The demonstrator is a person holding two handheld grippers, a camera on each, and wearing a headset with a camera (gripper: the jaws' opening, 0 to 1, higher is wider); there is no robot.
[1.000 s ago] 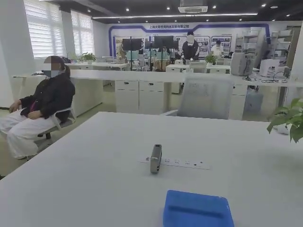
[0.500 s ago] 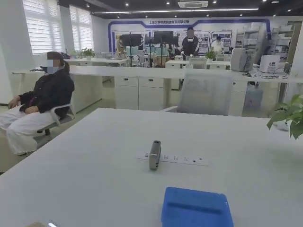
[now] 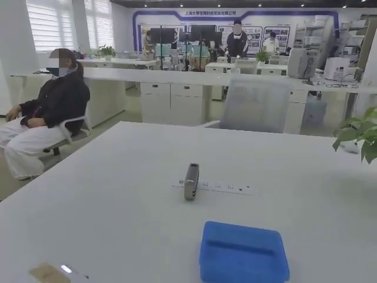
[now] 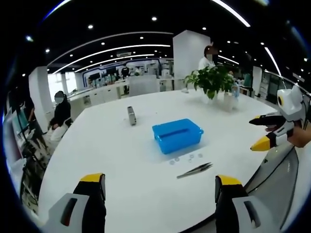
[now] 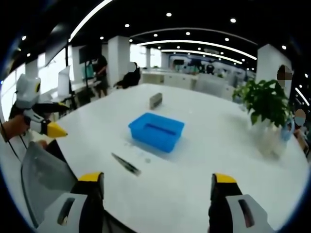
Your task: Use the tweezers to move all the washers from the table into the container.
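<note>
Here: tweezers (image 4: 194, 170) near container (image 4: 177, 135); banner (image 3: 209, 12) lettering unreadable.

Container (image 3: 244, 253) blue; table (image 3: 118, 188) white; tweezers (image 4: 194, 170) dark grey; left tool (image 4: 159, 180) yellow-tipped.

Blue container (image 3: 244, 253) low in frame, right of centre, on white table (image 3: 118, 200). Mid-frame: grey device (image 3: 191, 181) upright at left end of power strip (image 3: 227, 188), well apart from container. Upper left: seated person (image 3: 50, 112); chair (image 3: 254, 106) beyond table's far edge; plant (image 3: 359, 138) at right edge.
</note>
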